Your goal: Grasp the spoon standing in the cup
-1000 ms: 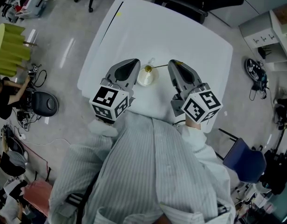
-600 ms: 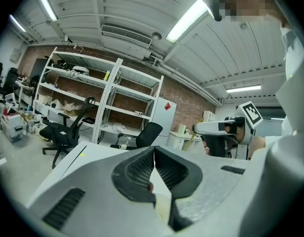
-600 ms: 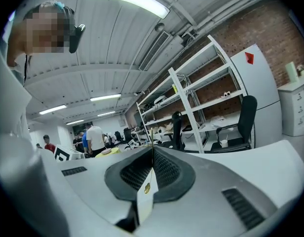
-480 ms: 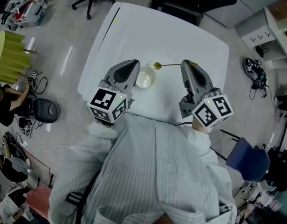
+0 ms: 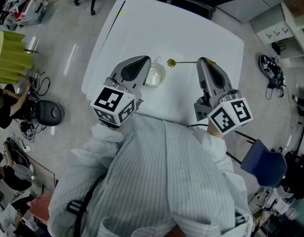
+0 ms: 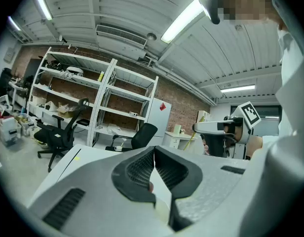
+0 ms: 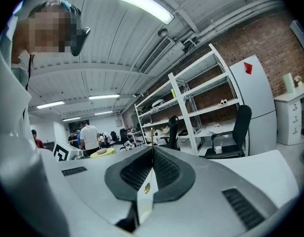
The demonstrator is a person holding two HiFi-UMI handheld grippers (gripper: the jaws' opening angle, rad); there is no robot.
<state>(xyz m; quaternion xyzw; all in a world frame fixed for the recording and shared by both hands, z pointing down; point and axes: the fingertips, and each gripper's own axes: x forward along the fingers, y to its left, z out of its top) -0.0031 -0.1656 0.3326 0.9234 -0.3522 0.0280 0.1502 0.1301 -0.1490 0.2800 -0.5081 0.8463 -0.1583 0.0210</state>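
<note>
The right gripper (image 5: 204, 61), pinched tight on the slim gold metal spoon (image 5: 183, 62) right of the white cup (image 5: 155, 76), should carry it level.

Gold spoon (image 5: 171, 62) held level, beside white cup (image 5: 154, 76)

White table (image 5: 186, 33), white cup (image 5: 156, 77) on it
</note>
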